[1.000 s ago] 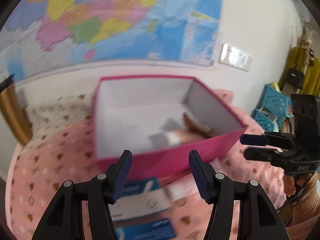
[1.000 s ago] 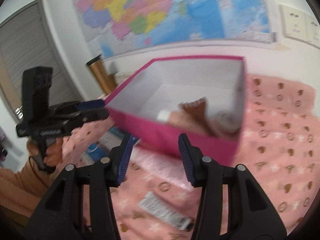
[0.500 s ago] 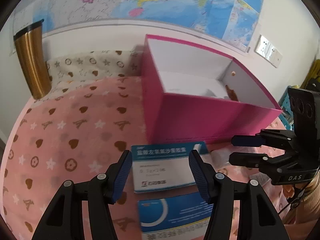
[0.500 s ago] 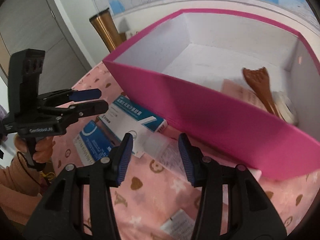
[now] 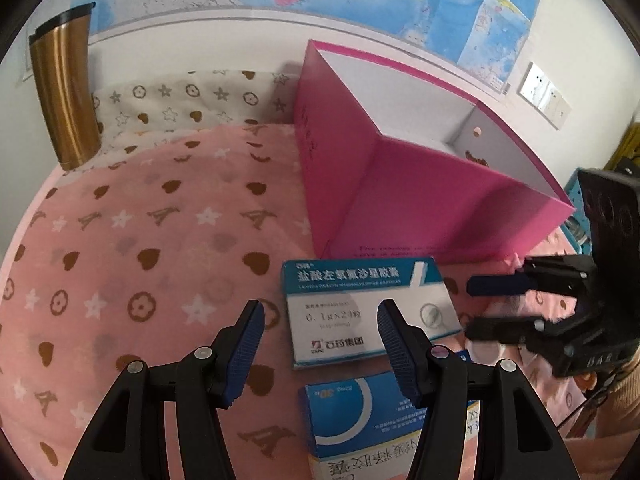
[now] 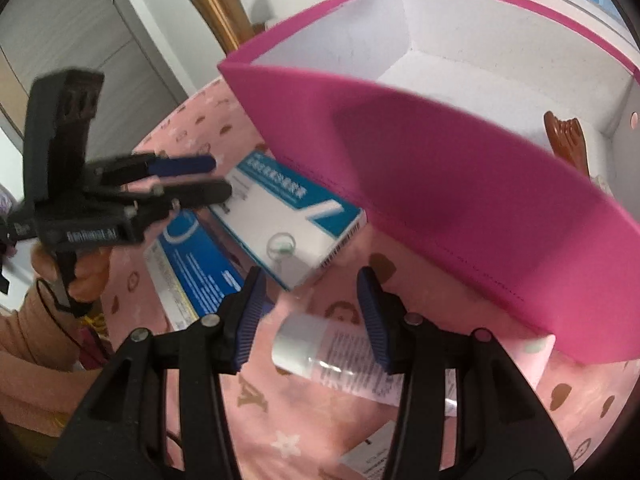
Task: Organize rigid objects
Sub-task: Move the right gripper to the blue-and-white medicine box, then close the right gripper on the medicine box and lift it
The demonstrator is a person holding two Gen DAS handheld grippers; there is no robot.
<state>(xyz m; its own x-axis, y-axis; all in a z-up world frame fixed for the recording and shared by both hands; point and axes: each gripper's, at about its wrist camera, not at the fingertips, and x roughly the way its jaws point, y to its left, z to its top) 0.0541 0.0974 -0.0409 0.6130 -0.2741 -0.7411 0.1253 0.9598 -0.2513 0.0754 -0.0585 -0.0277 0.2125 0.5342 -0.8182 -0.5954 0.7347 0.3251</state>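
Left wrist view is showing the left gripper (image 5: 320, 336) spread apart, empty — the white-and-teal medicine box (image 5: 366, 314) lying between its fingertips, just beside the pink box (image 5: 420, 204). Right gripper (image 6: 310, 310) is gaping too, a white-capped bottle (image 6: 340, 356) lying between its fingers — untouched.

My left gripper (image 5: 320, 334) points forward and down, its two blue-padded fingers (image 5: 248, 344) spread wide with nothing between them. My right gripper (image 6: 310, 310) points forward and down as well, its fingers (image 6: 370, 312) equally parted and gripping nothing. In the left wrist view, the right gripper (image 5: 484, 306) enters from the right edge, turned on its side so one finger lies above the other with a gap between. In the right wrist view, the left gripper (image 6: 200, 178) enters from the left, also on its side, and my left hand (image 6: 76, 268) wraps its handle.
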